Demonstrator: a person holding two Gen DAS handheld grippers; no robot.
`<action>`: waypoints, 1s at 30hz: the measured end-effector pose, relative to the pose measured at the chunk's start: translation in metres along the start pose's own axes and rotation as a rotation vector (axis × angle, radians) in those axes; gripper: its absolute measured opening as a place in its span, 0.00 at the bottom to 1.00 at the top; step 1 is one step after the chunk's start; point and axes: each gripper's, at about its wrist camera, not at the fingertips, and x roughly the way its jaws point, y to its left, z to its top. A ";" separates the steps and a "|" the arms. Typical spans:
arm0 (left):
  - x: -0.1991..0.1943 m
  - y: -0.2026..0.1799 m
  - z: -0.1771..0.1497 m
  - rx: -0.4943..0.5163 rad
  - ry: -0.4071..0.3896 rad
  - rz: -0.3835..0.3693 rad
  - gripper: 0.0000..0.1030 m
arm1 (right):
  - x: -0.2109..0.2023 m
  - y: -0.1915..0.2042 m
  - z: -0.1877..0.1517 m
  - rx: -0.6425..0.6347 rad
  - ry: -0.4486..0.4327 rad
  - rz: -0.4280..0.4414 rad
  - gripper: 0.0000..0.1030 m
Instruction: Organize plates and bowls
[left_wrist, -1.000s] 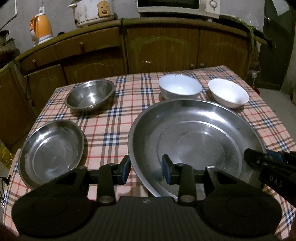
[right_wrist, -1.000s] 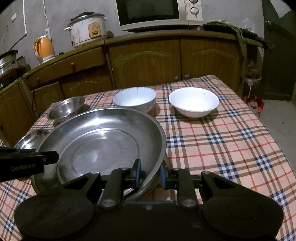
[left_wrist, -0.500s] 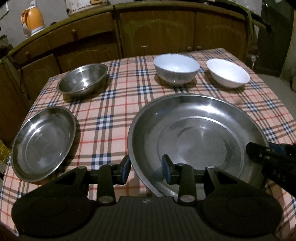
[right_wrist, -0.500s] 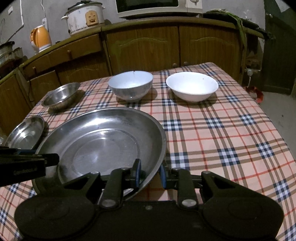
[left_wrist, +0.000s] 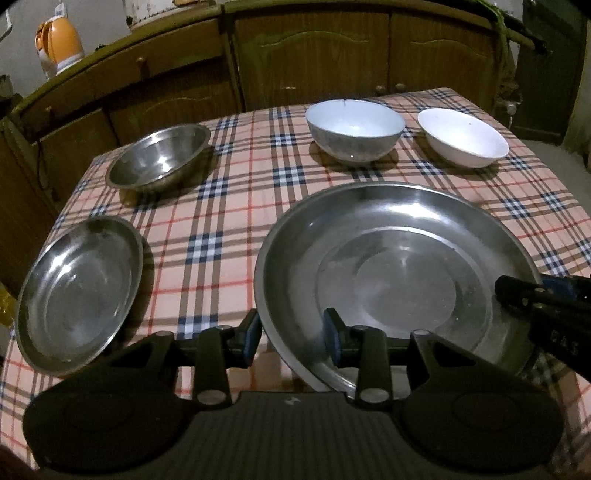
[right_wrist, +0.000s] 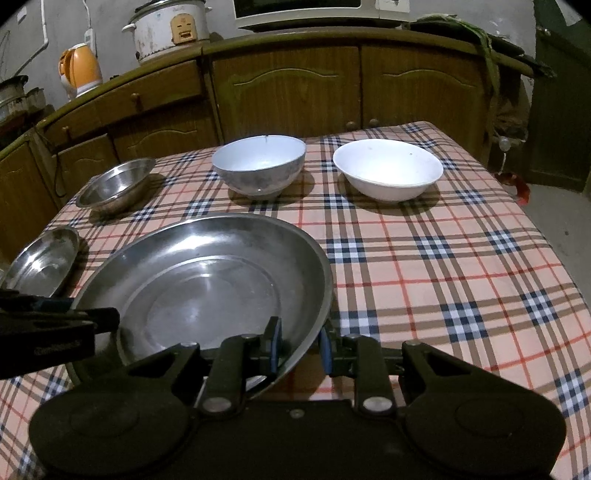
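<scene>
A large steel plate (left_wrist: 391, 280) (right_wrist: 207, 280) is held over the checked table by both grippers. My left gripper (left_wrist: 291, 338) straddles its near left rim, jaws wider than the rim. My right gripper (right_wrist: 298, 345) straddles its near right rim, jaws close on it. A smaller steel plate (left_wrist: 77, 288) (right_wrist: 40, 262) lies at the left. A steel bowl (left_wrist: 159, 158) (right_wrist: 118, 184) sits at the far left. A grey bowl (left_wrist: 354, 129) (right_wrist: 258, 166) and a white bowl (left_wrist: 463, 138) (right_wrist: 388, 170) stand at the back.
The table with its checked cloth (right_wrist: 443, 266) ends at the right, with floor beyond. Wooden cabinets (right_wrist: 295, 92) run behind it, with a kettle (right_wrist: 79, 68) and a rice cooker (right_wrist: 168, 26) on top.
Both grippers and the large plate have risen and pulled back a little; the table and bowls look lower and farther. The jaws have not changed.
</scene>
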 end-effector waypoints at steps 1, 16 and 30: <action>0.002 0.000 0.001 0.002 -0.002 0.003 0.35 | 0.002 0.000 0.001 0.001 0.000 0.001 0.28; 0.023 -0.002 0.008 0.021 0.015 0.017 0.37 | 0.026 0.000 0.011 -0.017 0.010 -0.011 0.28; 0.028 0.001 0.009 0.000 0.013 0.001 0.37 | 0.029 0.002 0.012 -0.036 0.008 -0.023 0.28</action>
